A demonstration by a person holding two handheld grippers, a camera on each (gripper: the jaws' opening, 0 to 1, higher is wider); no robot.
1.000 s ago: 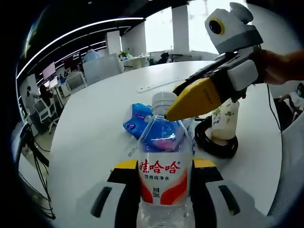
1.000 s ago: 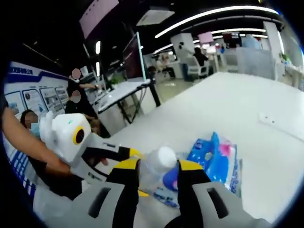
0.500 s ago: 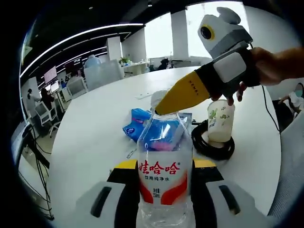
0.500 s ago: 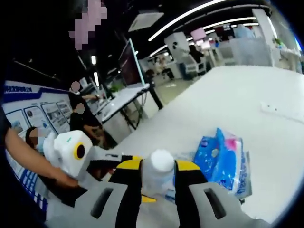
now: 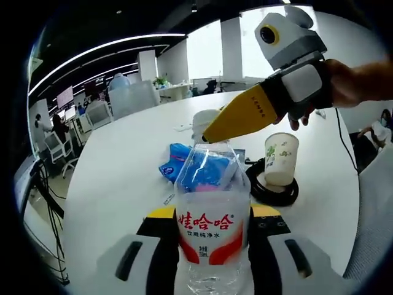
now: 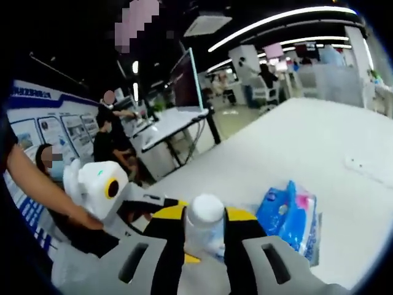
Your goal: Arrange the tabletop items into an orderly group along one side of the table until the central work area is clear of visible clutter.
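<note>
A clear water bottle [image 5: 212,221] with a red and white label stands upright between my left gripper's [image 5: 213,212] jaws, which are shut on its body. Its white cap [image 5: 206,118] is pinched by the yellow jaws of my right gripper [image 5: 212,132], which reaches in from the right. In the right gripper view the same cap [image 6: 206,209] sits tight between my right gripper's [image 6: 204,215] jaws, and the left gripper [image 6: 138,206] shows low on the left, held by a hand.
Behind the bottle on the round white table [image 5: 116,166] lies a blue tissue pack [image 5: 175,160] [image 6: 288,212]. A paper cup [image 5: 280,158] stands inside a black cable coil [image 5: 273,190] to the right. Desks and people fill the office beyond.
The right gripper has lifted and tilted a little around the cap while staying shut on it. The left gripper still holds the bottle's body.
</note>
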